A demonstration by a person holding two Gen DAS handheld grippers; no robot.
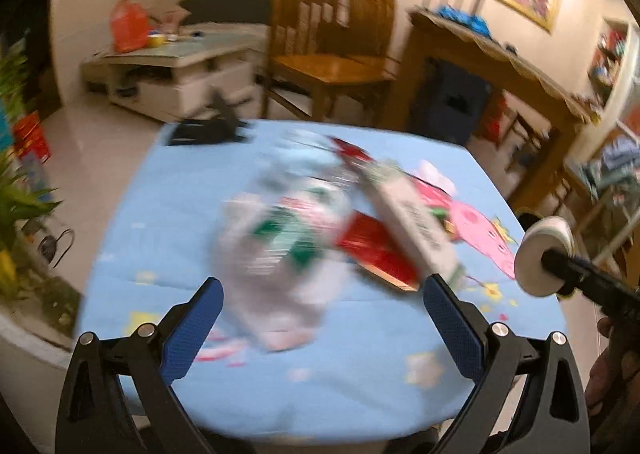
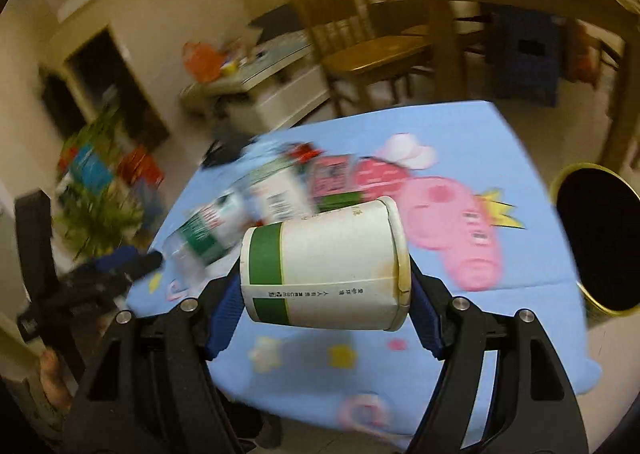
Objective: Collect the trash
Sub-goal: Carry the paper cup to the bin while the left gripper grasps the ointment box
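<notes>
My right gripper (image 2: pixel 326 286) is shut on a white paper cup with a green band (image 2: pixel 324 266), held on its side above the table; the cup also shows in the left wrist view (image 1: pixel 544 260) at the right. My left gripper (image 1: pixel 322 296) is open over a blurred crumpled plastic wrapper (image 1: pixel 280 246). Beside the wrapper lie a white carton (image 1: pixel 416 226) and a red packet (image 1: pixel 376 250). In the right wrist view the carton (image 2: pixel 276 190) and a plastic bottle with a green label (image 2: pixel 204 234) lie behind the cup.
The table has a blue cartoon cloth (image 1: pixel 340 374). A round bin with a gold rim (image 2: pixel 596 242) stands on the floor to the right of the table. A black object (image 1: pixel 208 128) lies at the far left corner. Wooden chairs (image 1: pixel 332 50), a low white cabinet and plants surround it.
</notes>
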